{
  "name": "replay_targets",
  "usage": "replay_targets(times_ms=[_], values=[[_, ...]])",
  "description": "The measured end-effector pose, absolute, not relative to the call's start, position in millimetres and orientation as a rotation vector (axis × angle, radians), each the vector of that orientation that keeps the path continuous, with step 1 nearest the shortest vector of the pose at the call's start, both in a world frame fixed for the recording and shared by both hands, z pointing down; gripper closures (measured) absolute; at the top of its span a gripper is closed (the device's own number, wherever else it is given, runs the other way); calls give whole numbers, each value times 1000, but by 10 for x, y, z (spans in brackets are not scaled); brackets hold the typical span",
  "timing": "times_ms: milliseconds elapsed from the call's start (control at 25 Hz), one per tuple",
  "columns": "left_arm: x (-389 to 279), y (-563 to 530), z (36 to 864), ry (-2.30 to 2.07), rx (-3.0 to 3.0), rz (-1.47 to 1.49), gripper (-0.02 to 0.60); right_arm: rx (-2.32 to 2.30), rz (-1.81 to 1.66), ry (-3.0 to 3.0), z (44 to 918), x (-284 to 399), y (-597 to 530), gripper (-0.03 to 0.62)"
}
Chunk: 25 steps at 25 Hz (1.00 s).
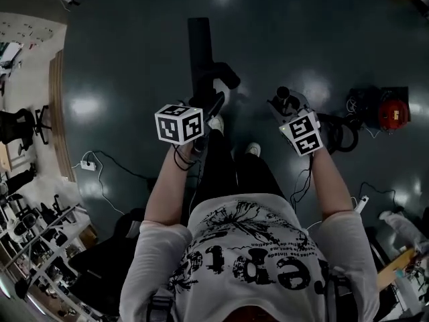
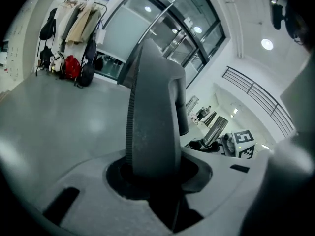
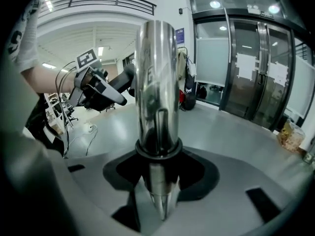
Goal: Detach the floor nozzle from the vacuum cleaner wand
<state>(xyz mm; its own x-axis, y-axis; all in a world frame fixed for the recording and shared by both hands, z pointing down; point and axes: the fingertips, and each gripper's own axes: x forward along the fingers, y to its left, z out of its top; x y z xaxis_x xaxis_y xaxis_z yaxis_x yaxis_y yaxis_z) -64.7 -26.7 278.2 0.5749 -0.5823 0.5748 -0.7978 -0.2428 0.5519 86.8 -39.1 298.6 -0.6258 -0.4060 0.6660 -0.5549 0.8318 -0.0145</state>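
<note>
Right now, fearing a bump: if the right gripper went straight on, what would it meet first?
Probably the floor; nothing else shows ahead of the right gripper and the metal wand it grips.

- floor nozzle [image 1: 200, 49] sits between the jaws of the left gripper [image 1: 209, 109] and pokes out ahead of the person
- wand [image 3: 156, 77] is clamped in the right gripper [image 1: 289, 109], over to the right of the nozzle. The two parts are apart, not joined
- the person's shoes [image 1: 253, 149] are on the floor [image 1: 134, 52], between the two grippers and a bit behind them
- power strip [image 1: 88, 166] lies on the floor out left, its cable [image 1: 120, 173] trailing back toward the person
- vacuum body [image 1: 392, 113] is on the floor far right, with the hose [image 1: 345, 136] coiled just beside it on its left, near the right gripper
- chair [image 1: 20, 123] is at the far left edge, beyond the power strip
</note>
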Motion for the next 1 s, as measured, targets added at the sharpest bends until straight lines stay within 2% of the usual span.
replay_targets(times_ms=[240, 640, 1000], values=[[-896, -488, 4092, -1011, 1830, 388, 468, 720, 272, -2253, 4123, 620, -693, 414], [-1288, -1131, 6509, -961, 1920, 377, 466, 754, 234, -2178, 6565, 446, -1163, 414], [-1382, -1359, 8832, -897, 1964, 395, 466, 725, 171, -2181, 8468, 216, -1481, 414]])
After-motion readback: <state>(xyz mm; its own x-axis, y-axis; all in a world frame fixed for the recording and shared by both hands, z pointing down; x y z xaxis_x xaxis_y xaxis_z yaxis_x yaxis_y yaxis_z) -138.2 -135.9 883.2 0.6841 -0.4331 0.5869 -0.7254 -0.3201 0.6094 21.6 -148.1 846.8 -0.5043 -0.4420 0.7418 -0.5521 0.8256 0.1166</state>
